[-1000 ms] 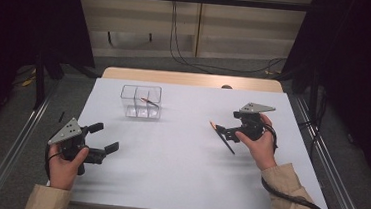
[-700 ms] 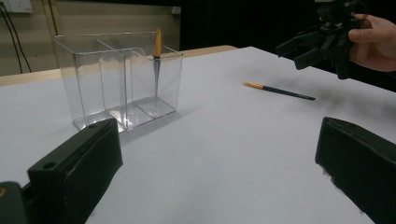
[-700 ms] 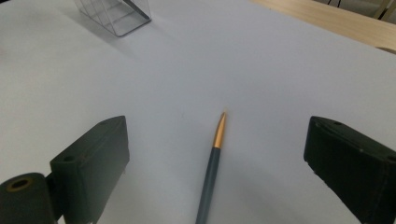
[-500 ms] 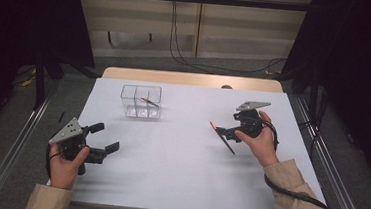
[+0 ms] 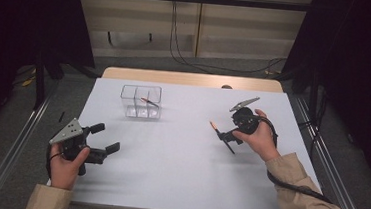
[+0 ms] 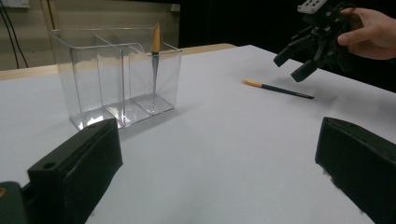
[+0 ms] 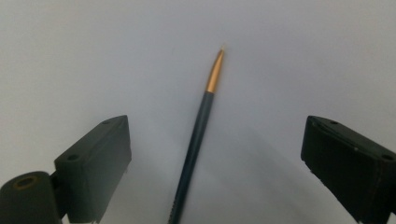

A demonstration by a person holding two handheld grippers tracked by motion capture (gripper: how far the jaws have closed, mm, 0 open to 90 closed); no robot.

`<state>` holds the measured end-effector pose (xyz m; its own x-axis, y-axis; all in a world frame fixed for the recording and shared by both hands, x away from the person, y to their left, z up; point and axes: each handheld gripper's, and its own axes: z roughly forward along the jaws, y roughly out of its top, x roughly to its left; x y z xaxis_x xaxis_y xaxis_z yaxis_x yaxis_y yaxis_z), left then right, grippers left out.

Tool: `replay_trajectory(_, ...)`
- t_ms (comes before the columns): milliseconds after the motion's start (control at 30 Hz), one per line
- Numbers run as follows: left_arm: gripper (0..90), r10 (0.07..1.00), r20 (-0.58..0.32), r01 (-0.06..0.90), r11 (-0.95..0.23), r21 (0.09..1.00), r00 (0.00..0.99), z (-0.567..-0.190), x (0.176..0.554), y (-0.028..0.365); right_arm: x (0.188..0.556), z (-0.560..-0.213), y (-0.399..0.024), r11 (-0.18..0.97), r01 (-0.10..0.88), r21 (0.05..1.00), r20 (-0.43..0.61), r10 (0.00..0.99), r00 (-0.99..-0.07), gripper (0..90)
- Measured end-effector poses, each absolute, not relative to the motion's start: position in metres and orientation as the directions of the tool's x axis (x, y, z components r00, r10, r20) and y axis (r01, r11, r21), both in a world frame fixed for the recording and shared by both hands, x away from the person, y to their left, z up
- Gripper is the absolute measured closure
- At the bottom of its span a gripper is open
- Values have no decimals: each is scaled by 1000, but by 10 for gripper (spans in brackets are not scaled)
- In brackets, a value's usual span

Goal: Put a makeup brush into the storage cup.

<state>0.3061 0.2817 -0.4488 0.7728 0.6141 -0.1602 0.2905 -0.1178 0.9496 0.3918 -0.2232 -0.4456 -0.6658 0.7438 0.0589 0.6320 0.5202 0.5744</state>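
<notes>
Black grippers, white table, orange-tipped dark brushes

The table point(image 5: 179, 159) at centre frame is plain white with a pale wooden strip along its far edge, no pattern. Both grippers are black: the left gripper point(image 5: 101, 139) at lower left carries a light grey plate, and the right gripper point(image 5: 225, 135) at centre right has a grey plate too. The brush point(image 7: 198, 130) between the right gripper's black jaws is dark blue-green with an orange-gold tip. The container point(image 6: 116, 79) at upper left of the left gripper view is clear and colourless, holding a second brush point(image 6: 155, 56), dark with an orange end. The sleeves point(image 5: 307, 194) at the bottom are tan; the surroundings are dark.
</notes>
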Motion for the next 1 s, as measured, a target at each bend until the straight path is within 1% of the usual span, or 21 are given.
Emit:
replay_trajectory(133, 5, 616, -162, 294, -119, 948, 771, -449, 306, 282, 395, -445, -221, 544, 660, 519, 48, 752, -658, 96)
replay_trajectory(367, 4, 614, -167, 298, -118, 947, 772, -450, 306, 280, 400, -444, -220, 575, 691, 439, 40, 755, -654, 159)
replay_trajectory(467, 5, 612, -169, 297, -115, 948, 773, -450, 306, 280, 400, -444, -218, 583, 702, 408, 40, 757, -652, 206)
replay_trajectory(533, 4, 610, -171, 301, -117, 946, 774, -450, 306, 280, 400, -445, -217, 593, 711, 377, 43, 756, -653, 255)
replay_trajectory(567, 4, 610, -172, 300, -113, 947, 774, -450, 306, 280, 400, -446, -218, 596, 714, 368, 41, 757, -653, 254)
replay_trajectory(633, 5, 610, -171, 299, -114, 947, 774, -450, 306, 280, 400, -447, -217, 598, 716, 360, 43, 756, -654, 303)
replay_trajectory(700, 5, 608, -172, 300, -116, 947, 775, -450, 306, 280, 399, -447, -217, 602, 715, 356, 41, 755, -655, 330)
replay_trajectory(733, 5, 606, -171, 301, -119, 946, 777, -450, 306, 280, 399, -448, -218, 606, 712, 354, 34, 753, -658, 365)
replay_trajectory(833, 5, 610, -171, 304, -120, 945, 774, -450, 306, 279, 398, -450, -216, 626, 704, 335, 43, 737, -675, 432)
replay_trajectory(933, 5, 611, -173, 305, -118, 945, 772, -450, 306, 279, 397, -453, -213, 646, 695, 316, 46, 721, -691, 488)
replay_trajectory(1000, 5, 613, -172, 305, -118, 945, 771, -450, 306, 279, 397, -455, -211, 658, 686, 311, 42, 711, -702, 506)
